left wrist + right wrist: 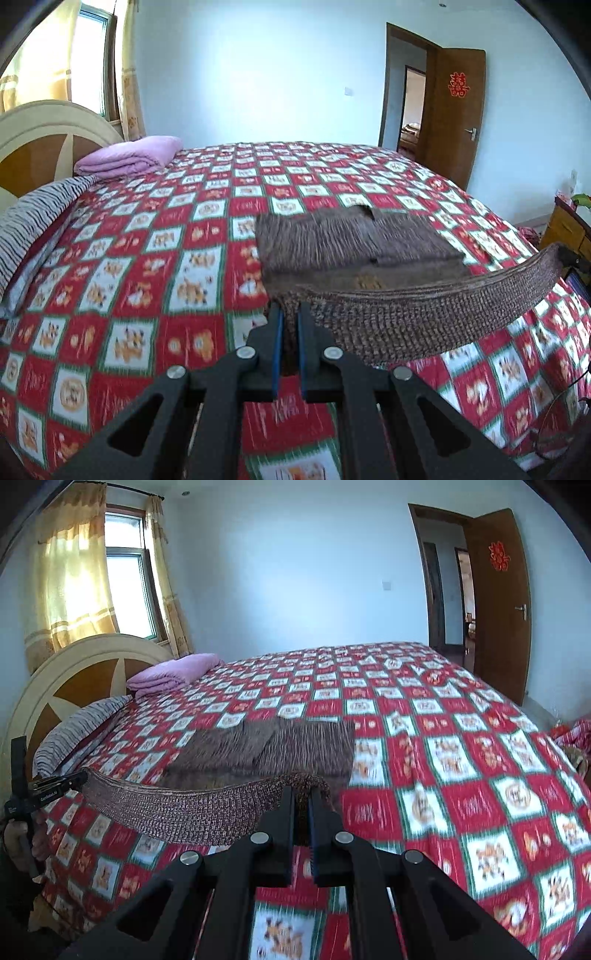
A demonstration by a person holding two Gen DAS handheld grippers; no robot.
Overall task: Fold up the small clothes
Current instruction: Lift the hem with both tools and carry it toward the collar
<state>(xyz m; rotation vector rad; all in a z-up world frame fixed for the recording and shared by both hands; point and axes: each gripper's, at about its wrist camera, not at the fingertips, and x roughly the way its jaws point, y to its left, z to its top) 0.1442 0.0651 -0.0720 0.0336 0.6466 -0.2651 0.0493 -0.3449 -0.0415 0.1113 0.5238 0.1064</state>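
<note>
A brown knitted garment [354,243] lies on the red checked bedspread [155,266], its near hem lifted off the bed. My left gripper [290,314] is shut on the hem's left corner. My right gripper [302,797] is shut on the hem's right corner. The ribbed hem [424,314] stretches taut between them above the bed; it also shows in the right wrist view [184,808]. The rest of the garment [266,746] lies flat beyond, blurred by motion. The right gripper shows at the right edge of the left view [570,258], the left gripper at the left edge of the right view [70,781].
A folded purple blanket [129,158] and a striped pillow [33,221] lie by the headboard [40,136] at the left. An open wooden door [454,110] stands at the far right. A wooden nightstand [565,225] stands right of the bed.
</note>
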